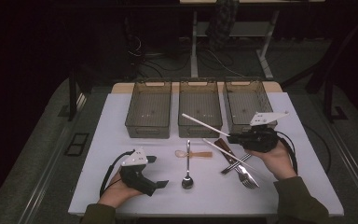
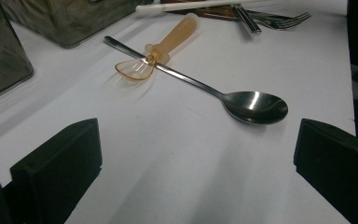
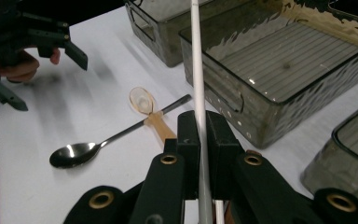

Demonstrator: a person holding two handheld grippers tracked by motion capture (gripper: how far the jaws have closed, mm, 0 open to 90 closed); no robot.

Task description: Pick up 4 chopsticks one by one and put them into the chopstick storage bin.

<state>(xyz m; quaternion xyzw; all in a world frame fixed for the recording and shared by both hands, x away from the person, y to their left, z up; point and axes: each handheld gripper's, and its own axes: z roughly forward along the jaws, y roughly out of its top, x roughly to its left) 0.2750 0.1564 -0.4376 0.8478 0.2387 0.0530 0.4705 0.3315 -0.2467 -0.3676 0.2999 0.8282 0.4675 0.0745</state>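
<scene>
White chopstick (image 3: 196, 70) x1 in right claw (image 3: 199, 140) (clamped); 3 bins (image 1: 148, 133).

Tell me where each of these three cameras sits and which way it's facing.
High view: above the person's side, looking forward and down on the white table; both forearms, left hand-held gripper.
Left gripper view: low on the table between open jaws, facing the metal spoon.
Right gripper view: along jaws shut on a white chopstick, toward the bins.
Shared: the spoon, orange plastic spoon.

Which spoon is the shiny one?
The metal spoon, with its bowl nearest the person. The small orange plastic spoon lying across its handle is dull and see-through.
</scene>
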